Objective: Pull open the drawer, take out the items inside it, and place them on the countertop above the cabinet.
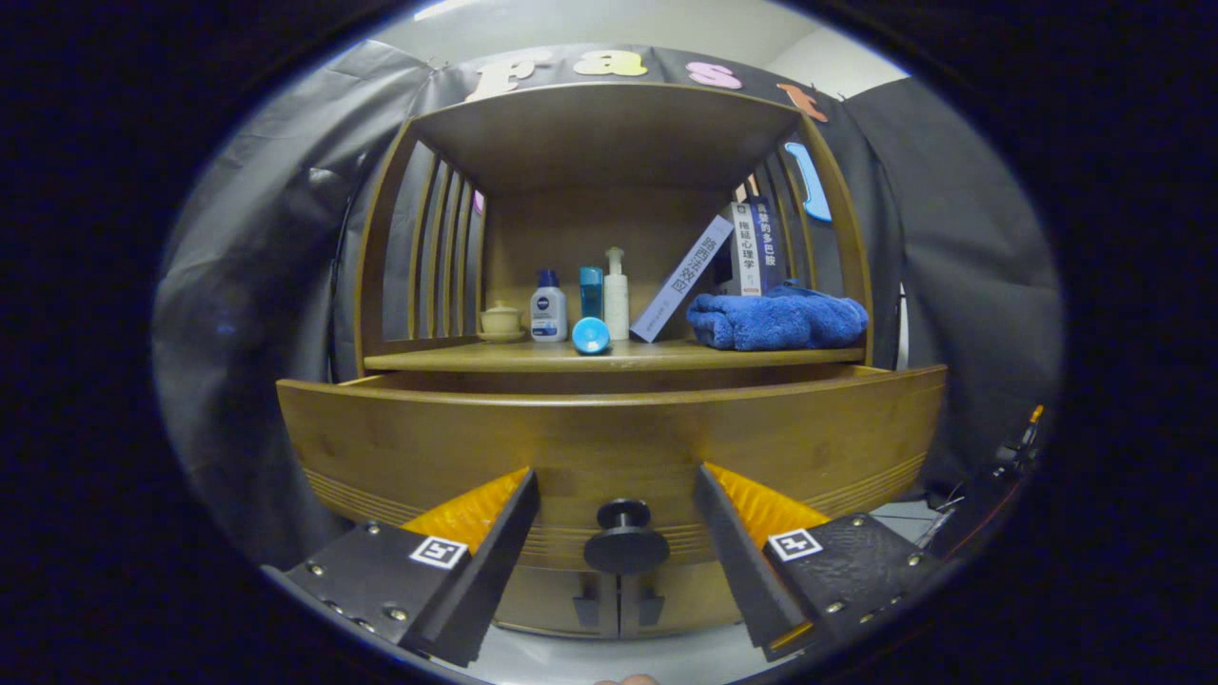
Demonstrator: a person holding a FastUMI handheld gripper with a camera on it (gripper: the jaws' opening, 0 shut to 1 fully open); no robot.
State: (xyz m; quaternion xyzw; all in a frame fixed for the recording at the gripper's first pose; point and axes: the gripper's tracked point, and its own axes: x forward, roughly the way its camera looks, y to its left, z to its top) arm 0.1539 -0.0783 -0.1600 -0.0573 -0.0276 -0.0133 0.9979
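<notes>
- Drawer front of brown wood [609, 438], wide, with grooved lines along its lower part, stands pulled out a little from the cabinet, a dark gap showing between its top edge and the countertop; what lies inside cannot be seen.
- Wooden cabinet [609, 133] rises behind it, with slatted sides and a roof board; two small dark door handles [618, 609] show below the drawer.
- Wooden countertop [533, 357] above the drawer carries everything else, all of it far beyond the fingers.
- Blue fluffy towel [775, 321] lies bunched at the right end of the countertop.
- Two books stand behind the towel: a white book [683, 279] leaning to the right and a dark blue book [752, 245] standing nearly upright, just right of it.
- Hand-held gripper [617, 518] is spread wide, its fingers on the left and right of the knob, touching nothing and holding nothing.
- Round black drawer knob [625, 542] sits between the fingers, apart from both.
- White pump bottle [617, 295], a teal box-shaped bottle [591, 291] to its left and a white bottle with a blue cap [548, 306] further left stand at the middle of the countertop.
- Small yellowish lidded cup on a saucer [500, 322] stands leftmost.
- Small blue round object [590, 336] lies near the countertop's front edge, ahead of the bottles.
</notes>
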